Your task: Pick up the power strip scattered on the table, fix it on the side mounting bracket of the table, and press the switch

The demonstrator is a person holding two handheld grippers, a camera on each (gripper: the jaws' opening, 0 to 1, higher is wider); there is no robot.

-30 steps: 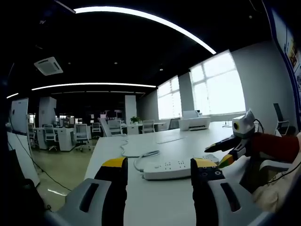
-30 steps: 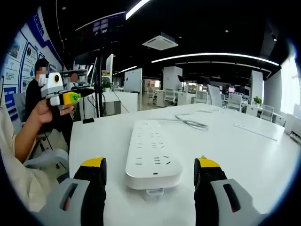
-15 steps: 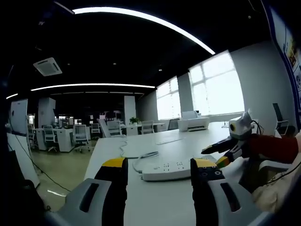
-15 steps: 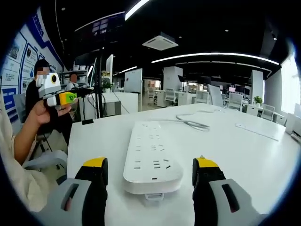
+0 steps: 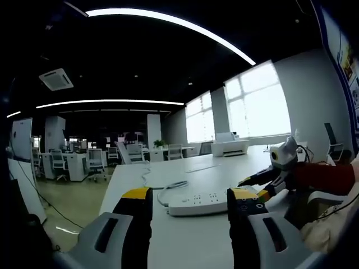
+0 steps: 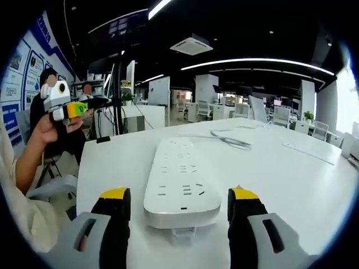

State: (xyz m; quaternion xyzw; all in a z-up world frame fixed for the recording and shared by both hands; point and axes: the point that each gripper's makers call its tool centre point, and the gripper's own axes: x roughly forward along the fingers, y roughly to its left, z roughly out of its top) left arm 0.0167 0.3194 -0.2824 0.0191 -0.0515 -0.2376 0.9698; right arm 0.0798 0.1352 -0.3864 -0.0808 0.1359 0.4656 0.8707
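The white power strip lies flat on the white table, its near end between the spread jaws of the right gripper, with its cable trailing off behind it. Beyond the strip's far side stand office desks and chairs, and no writing on it can be read. The left gripper, jaws also spread and holding nothing, looks across the strip's long side from nearby.

White power strip flat on table (seemingly unplugged).
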